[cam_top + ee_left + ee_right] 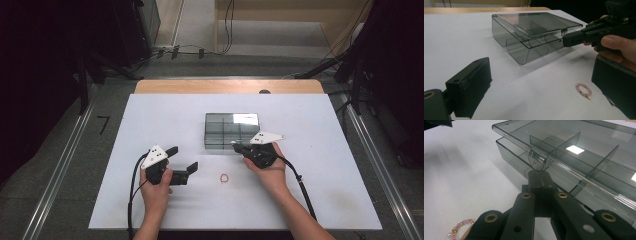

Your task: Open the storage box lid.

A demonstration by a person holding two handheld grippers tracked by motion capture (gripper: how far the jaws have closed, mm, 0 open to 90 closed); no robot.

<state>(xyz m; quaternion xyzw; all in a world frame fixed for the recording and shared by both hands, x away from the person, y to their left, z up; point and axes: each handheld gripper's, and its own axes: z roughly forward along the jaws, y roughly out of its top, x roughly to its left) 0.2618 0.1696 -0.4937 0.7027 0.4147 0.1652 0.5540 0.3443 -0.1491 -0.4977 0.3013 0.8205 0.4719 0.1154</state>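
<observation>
High view: overhead, facing forward-down across the whole surface. Left claw view: low, looking across at the box. Right claw view: close at the box latch. All share the box.

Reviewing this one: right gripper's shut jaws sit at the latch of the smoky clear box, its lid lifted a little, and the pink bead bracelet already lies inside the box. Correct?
Not quite. The bracelet lies on the white table, outside the box, between the two grippers, as the high view shows. The rest holds: the right gripper has its jaws shut at the latch, and the lid is lifted a little.
</observation>
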